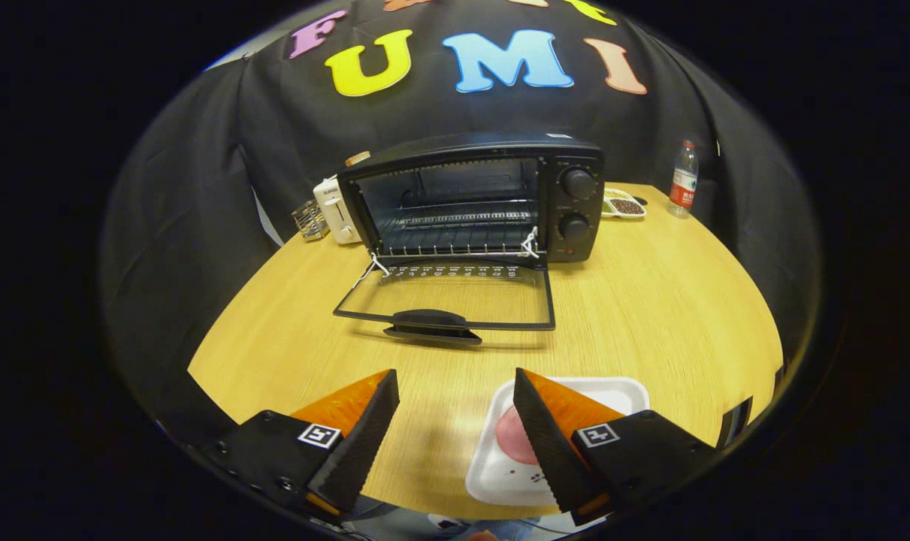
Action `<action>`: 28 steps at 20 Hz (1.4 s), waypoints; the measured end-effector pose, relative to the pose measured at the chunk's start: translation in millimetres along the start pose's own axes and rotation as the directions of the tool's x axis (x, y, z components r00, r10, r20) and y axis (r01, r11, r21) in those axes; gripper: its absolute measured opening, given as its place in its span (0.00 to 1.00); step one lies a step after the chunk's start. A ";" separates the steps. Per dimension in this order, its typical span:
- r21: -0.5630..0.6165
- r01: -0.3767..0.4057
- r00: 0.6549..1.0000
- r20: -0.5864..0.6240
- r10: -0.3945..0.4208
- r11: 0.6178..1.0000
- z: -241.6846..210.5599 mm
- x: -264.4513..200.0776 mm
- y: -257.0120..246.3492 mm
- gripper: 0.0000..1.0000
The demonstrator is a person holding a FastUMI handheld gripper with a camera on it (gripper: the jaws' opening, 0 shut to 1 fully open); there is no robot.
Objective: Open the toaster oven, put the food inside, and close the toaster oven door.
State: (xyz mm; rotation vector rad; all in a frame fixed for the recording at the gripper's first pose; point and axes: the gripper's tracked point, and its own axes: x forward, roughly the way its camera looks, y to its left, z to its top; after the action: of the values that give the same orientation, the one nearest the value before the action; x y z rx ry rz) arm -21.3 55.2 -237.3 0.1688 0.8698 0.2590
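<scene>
A black toaster oven (485,195) stands at the back of the wooden table (650,315), its glass door (447,300) folded flat down toward me, handle nearest. The wire rack (458,225) inside is bare. My gripper (455,387) hovers open above the table's near edge, nothing between its fingers. A white foam tray (500,466) holding a pink round slice of food (513,436) lies under and just left of the right finger, which hides part of it.
A white pop-up toaster (336,210) and a small glass (310,219) stand left of the oven. To its right are a divided dish of beans (624,204) and a water bottle (683,179). The table edge runs close below the fingers.
</scene>
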 end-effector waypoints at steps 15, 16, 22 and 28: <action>0.181 -0.044 0.905 -0.410 0.116 0.982 -35.4 -14.8 -124.1 0.99; 0.169 -0.046 0.893 -0.436 0.116 0.985 -40.7 -15.0 -128.8 0.99; 0.141 -0.055 0.833 -0.539 0.123 0.989 -62.4 -10.2 -144.5 0.99; 0.190 -0.056 0.792 -0.589 0.159 0.980 -66.8 -2.0 -144.8 0.62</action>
State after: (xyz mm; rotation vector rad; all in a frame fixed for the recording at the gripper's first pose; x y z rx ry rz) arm -51.6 -81.0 -314.5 0.2986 1.5283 0.3579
